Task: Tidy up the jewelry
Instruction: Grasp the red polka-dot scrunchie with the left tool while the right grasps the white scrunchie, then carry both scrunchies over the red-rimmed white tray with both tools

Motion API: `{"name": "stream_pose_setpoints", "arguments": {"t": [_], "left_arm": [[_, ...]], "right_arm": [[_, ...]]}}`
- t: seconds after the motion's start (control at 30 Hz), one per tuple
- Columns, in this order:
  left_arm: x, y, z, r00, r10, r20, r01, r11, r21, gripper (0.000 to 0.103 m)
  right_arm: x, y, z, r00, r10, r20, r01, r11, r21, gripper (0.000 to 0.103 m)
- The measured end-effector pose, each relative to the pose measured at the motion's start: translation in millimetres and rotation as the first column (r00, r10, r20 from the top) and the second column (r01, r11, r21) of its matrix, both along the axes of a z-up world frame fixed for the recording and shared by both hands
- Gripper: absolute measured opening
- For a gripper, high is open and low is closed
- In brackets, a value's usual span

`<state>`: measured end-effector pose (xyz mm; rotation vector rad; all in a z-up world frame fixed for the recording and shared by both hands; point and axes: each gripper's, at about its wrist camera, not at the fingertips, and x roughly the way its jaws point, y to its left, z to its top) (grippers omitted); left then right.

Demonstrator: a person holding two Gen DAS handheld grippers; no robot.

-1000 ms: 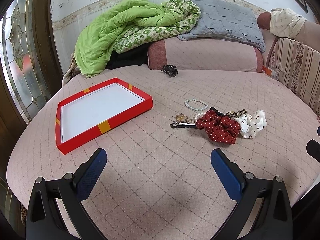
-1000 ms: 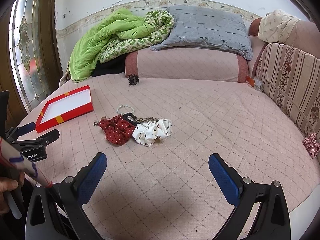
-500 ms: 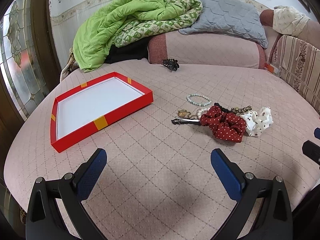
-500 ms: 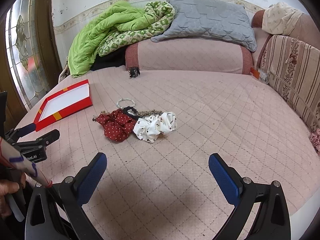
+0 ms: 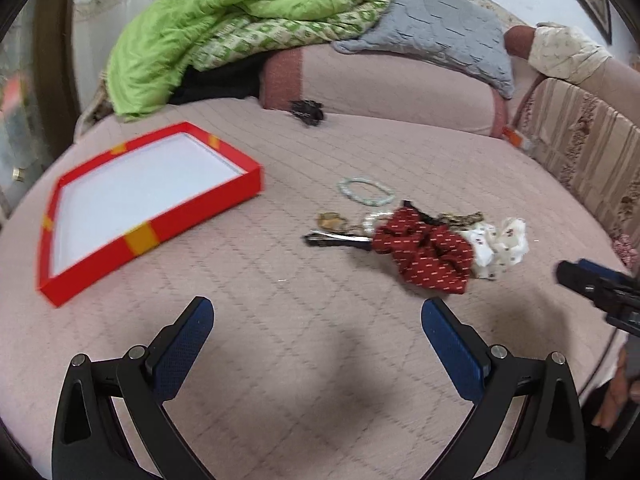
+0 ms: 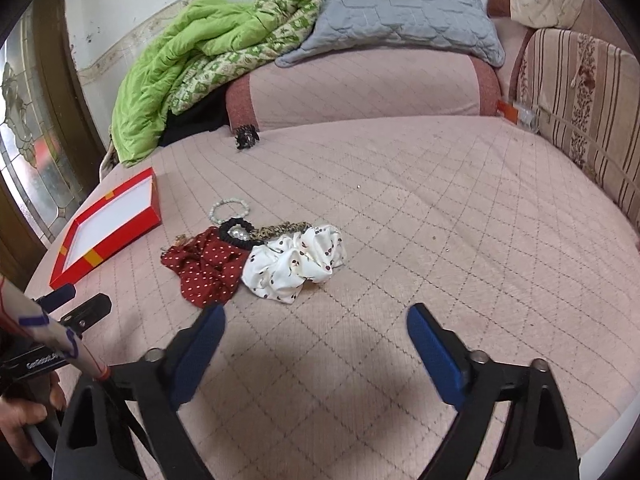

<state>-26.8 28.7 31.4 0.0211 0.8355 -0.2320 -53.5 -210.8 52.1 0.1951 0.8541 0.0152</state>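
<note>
Both tools nearer scrunchie pile (image 6: pixel 256 258) — left tool (image 5: pixel 317 320), right tool (image 6: pixel 316 322) spread wide, empty.

A home bedroom. A bed (image 6: pixel 440 208) in a pink quilted cover fills the frame; at the top lie a crumpled green duvet (image 6: pixel 192 64), a grey pillow (image 6: pixel 392 12) and a long bolster (image 6: pixel 360 88). A striped padded headboard (image 6: pixel 580 92) stands at right, and a stained-glass door (image 6: pixel 28 132) at far left.
</note>
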Motion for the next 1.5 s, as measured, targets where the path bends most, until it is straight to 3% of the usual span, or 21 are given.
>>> {"name": "stream_pose_setpoints", "arguments": {"t": [0.3, 0.53, 0.6, 0.67, 0.7, 0.73, 0.8, 0.83, 1.13, 1.4, 1.5], "left_arm": [[29.6, -10.9, -12.5, 0.998, -0.03, -0.055, 0.025, 0.996, -0.083, 0.103], [48.2, -18.7, -17.1, 0.996, -0.048, -0.07, 0.039, 0.99, -0.132, 0.103], [52.1, -24.3, -18.0, 0.996, -0.057, -0.065, 0.048, 0.99, -0.129, 0.103], [57.6, -31.0, -19.0, 0.995, -0.073, -0.069, 0.063, 0.989, -0.134, 0.102], [59.0, -33.5, -19.2, 0.995, -0.079, -0.068, 0.07, 0.988, -0.135, 0.1], [61.3, -37.5, -19.0, 0.994, -0.088, -0.064, 0.079, 0.988, -0.132, 0.097], [65.6, -45.6, -20.6, 0.993, -0.102, -0.063, 0.094, 0.989, -0.116, 0.09], [68.3, -49.2, -21.9, 0.992, -0.111, -0.067, 0.102, 0.988, -0.116, 0.079], [77.7, -72.5, -38.8, 0.975, -0.185, -0.12, 0.173, 0.979, -0.106, 0.018], [62.3, -67.8, -6.5, 0.978, -0.209, 0.023, 0.211, 0.971, -0.109, 0.014], [59.6, -63.1, 4.2, 0.978, -0.2, 0.065, 0.206, 0.974, -0.093, 0.014]], "right_arm": [[31.6, -16.7, -19.3, 0.997, -0.036, -0.066, 0.047, 0.984, 0.172, 0.087], [63.8, -13.6, -32.7, 0.993, -0.04, -0.11, 0.062, 0.975, 0.211, 0.086], [72.6, -14.4, -38.6, 0.99, -0.044, -0.134, 0.074, 0.972, 0.222, 0.078], [78.6, -15.2, -45.3, 0.985, -0.05, -0.165, 0.086, 0.971, 0.222, 0.062], [80.8, -15.6, -49.1, 0.982, -0.046, -0.181, 0.087, 0.971, 0.223, 0.039], [82.2, -15.9, -52.9, 0.979, -0.049, -0.2, 0.094, 0.971, 0.222, 0.025], [81.6, -18.8, -54.1, 0.978, -0.057, -0.201, 0.102, 0.969, 0.224, 0.021], [80.6, -19.5, -51.2, 0.979, -0.061, -0.194, 0.102, 0.972, 0.21, 0.017], [70.3, -36.5, -29.2, 0.986, -0.129, -0.107, 0.148, 0.97, 0.195, 0.017], [55.3, -25.3, 12.1, 0.987, -0.12, 0.104, 0.106, 0.986, 0.132, 0.017], [52.7, -18.4, 19.5, 0.984, -0.103, 0.147, 0.087, 0.99, 0.107, 0.017]]}}
